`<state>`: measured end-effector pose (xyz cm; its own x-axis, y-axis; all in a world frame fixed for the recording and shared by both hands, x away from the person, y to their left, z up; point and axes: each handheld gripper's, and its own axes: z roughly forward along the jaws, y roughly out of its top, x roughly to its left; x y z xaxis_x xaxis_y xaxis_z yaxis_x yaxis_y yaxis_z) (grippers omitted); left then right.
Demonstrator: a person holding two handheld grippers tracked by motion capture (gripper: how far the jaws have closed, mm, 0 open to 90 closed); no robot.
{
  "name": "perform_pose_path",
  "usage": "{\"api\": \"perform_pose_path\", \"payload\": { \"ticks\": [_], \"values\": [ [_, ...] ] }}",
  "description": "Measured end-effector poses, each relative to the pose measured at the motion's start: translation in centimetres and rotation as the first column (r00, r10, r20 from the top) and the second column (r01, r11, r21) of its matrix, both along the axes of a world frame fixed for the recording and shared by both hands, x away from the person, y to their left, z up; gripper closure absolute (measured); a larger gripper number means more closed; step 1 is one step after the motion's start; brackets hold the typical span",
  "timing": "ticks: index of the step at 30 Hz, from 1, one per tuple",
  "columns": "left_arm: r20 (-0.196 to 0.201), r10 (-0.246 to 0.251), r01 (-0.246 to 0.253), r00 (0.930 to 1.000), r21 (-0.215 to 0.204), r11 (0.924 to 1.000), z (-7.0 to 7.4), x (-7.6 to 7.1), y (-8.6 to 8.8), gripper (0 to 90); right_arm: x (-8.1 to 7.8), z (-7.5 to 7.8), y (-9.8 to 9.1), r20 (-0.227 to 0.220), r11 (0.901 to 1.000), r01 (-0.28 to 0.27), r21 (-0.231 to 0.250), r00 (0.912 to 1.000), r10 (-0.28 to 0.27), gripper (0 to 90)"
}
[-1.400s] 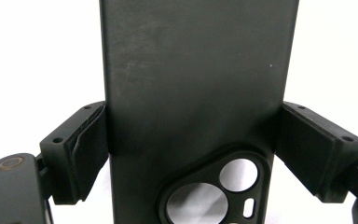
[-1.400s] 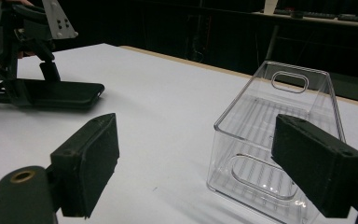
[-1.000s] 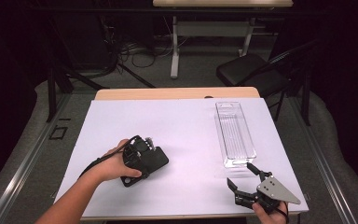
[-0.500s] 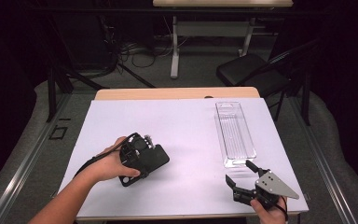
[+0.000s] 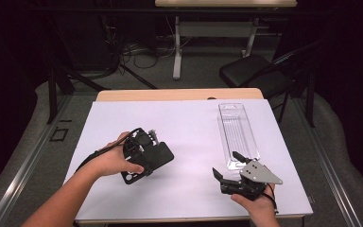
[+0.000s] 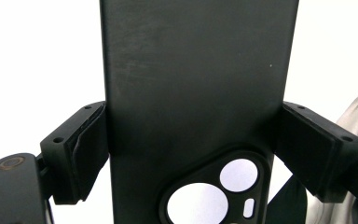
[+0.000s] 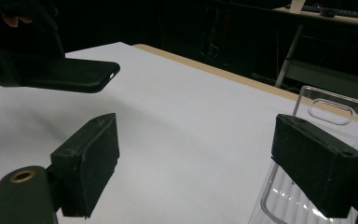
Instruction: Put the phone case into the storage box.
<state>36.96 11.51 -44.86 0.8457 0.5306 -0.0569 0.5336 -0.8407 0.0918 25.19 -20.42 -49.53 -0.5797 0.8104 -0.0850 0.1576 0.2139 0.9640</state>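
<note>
Jaws of the left gripper (image 5: 144, 153) are clamping the black phone case (image 6: 196, 93) by its edges, carrying it clear of the table (image 5: 189, 123), while the right gripper (image 5: 227, 165) is waiting with jaws apart beside the clear plastic package (image 5: 238, 135).

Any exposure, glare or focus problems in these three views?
High view: the white table cover is evenly lit, the room behind dark. Left gripper view: the background is blown out white around the sharp black phone case. Right gripper view: the near fingers look soft, and the clear plastic package catches light reflections.
</note>
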Motion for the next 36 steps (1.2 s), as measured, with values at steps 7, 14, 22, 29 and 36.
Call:
{"api": "perform_pose_path", "payload": {
  "ticks": [7,14,22,29,36],
  "values": [
    [0.002,-0.064,0.064,0.9979,0.017,0.9978,0.4,0.6,-1.6,14.1,1.1,0.8,2.1,0.018,0.9961,-0.049,-0.074,0.9986,0.051,14.8],
    [-0.001,-0.156,0.156,0.9878,0.035,0.9872,0.6,0.5,-3.6,14.1,1.2,1.0,3.7,0.048,0.9733,-0.123,-0.193,0.9897,0.135,16.9],
    [-0.006,-0.214,0.214,0.9769,0.030,0.9764,1.0,1.0,-5.4,14.2,1.2,0.9,4.2,0.078,0.9410,-0.137,-0.309,0.9825,0.169,18.3],
    [-0.014,-0.220,0.221,0.9753,0.024,0.9751,1.3,1.6,-6.5,14.2,1.2,0.8,4.8,0.122,0.8891,-0.130,-0.439,0.9717,0.202,20.0],
    [-0.034,-0.220,0.221,0.9748,0.010,0.9753,1.2,2.0,-6.9,14.2,1.3,0.0,5.7,0.170,0.8179,-0.113,-0.564,0.9535,0.249,23.0]
  ]
}}
